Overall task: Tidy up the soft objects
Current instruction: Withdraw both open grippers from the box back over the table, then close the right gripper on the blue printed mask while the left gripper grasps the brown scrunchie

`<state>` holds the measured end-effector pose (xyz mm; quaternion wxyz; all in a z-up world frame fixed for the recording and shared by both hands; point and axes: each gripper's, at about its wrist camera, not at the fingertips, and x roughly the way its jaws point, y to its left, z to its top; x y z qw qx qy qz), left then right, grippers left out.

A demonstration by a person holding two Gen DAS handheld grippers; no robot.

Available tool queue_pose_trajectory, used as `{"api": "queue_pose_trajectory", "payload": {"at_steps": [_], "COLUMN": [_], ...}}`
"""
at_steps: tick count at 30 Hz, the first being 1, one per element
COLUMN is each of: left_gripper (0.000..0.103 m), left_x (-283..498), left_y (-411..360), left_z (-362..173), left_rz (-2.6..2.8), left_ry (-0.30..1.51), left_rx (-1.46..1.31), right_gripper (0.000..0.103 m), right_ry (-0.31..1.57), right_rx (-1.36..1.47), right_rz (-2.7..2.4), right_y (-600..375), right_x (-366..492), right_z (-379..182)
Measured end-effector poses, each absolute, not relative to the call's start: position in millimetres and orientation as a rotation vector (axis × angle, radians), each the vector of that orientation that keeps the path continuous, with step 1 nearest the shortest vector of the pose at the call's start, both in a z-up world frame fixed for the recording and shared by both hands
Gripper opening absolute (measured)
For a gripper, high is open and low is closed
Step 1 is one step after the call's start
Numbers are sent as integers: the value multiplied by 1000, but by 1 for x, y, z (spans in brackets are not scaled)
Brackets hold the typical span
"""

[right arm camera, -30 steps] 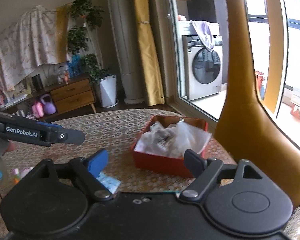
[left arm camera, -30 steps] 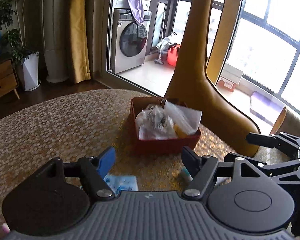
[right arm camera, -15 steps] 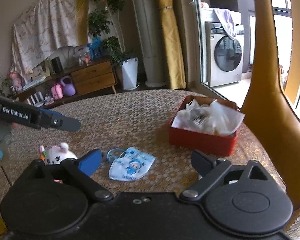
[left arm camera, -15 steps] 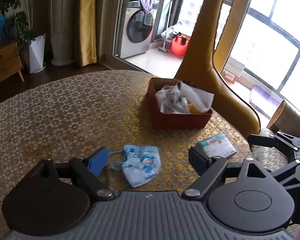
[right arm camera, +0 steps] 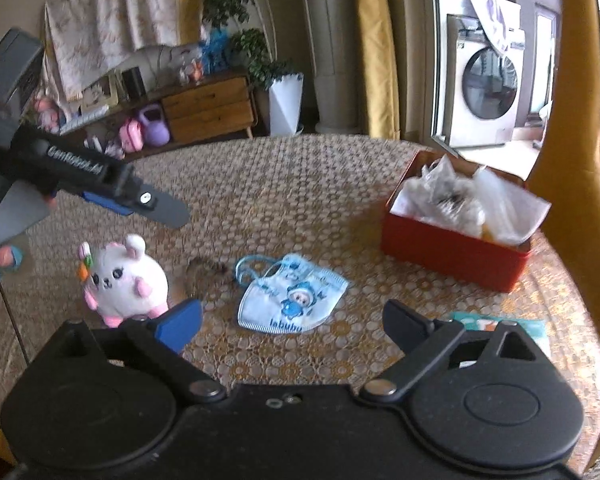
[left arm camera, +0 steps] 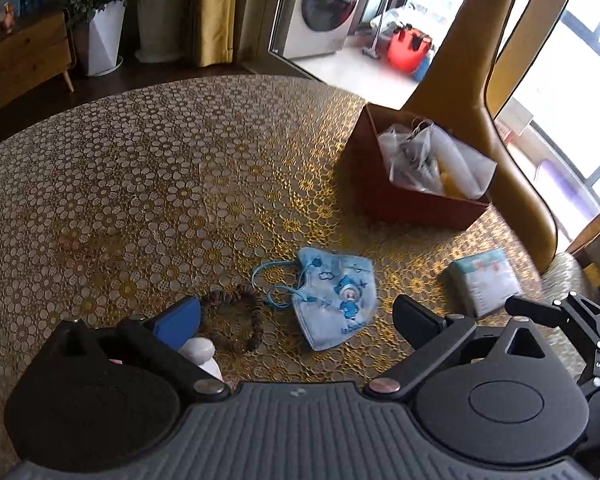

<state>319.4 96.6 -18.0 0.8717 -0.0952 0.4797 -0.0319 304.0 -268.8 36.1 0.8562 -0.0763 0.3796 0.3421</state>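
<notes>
A blue child's face mask [left arm camera: 334, 296] lies flat on the table, also in the right wrist view [right arm camera: 290, 300]. A brown hair scrunchie [left arm camera: 236, 316] lies left of it [right arm camera: 208, 266]. A white and pink plush bunny [right arm camera: 124, 280] stands at the left; only its ear [left arm camera: 198, 350] shows in the left wrist view. A tissue pack [left arm camera: 484, 280] lies at the right [right arm camera: 500, 326]. A red box [left arm camera: 412, 196] holding plastic bags stands behind [right arm camera: 452, 248]. My left gripper [left arm camera: 296, 316] is open and empty above the mask. My right gripper [right arm camera: 292, 320] is open and empty.
The round table [left arm camera: 140, 184] has a gold lace-pattern cover. A mustard chair back [left arm camera: 500, 120] rises behind the red box. The left gripper's finger [right arm camera: 112, 196] reaches in over the bunny in the right wrist view. The right gripper's finger [left arm camera: 548, 312] shows at the left view's right edge.
Both grippers have risen and drawn back from the red box, tilting down. The mask, scrunchie, bunny and tissue pack have come into view. Both stay open.
</notes>
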Motion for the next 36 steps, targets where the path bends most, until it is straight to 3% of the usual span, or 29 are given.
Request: {"api": "queue_pose_trajectory", "payload": {"at_steps": [13, 20, 26, 30, 34, 36], "left_gripper": [103, 103, 102, 97, 79, 76], "left_x": [304, 279, 267, 263, 262, 264], "left_y": [44, 23, 3, -5, -7, -2], "left_z": [-53, -63, -85, -106, -122, -125], "left_rz": [114, 178, 210, 268, 311, 357], "left_ry": [812, 686, 660, 670, 679, 666], "left_rx": [-98, -61, -53, -56, -41, -53], "right_gripper": [96, 95, 95, 96, 96, 95], "right_ry": [828, 878, 930, 962, 995, 1007], "right_rx": [-262, -302, -176, -189, -181, -186], "right_rz": [777, 752, 761, 803, 838, 848], "right_y": [-240, -266, -274, -258, -246, -239], "right_x": [326, 364, 397, 403, 406, 406], "right_z": [-14, -20, -8, -14, -23, -28]}}
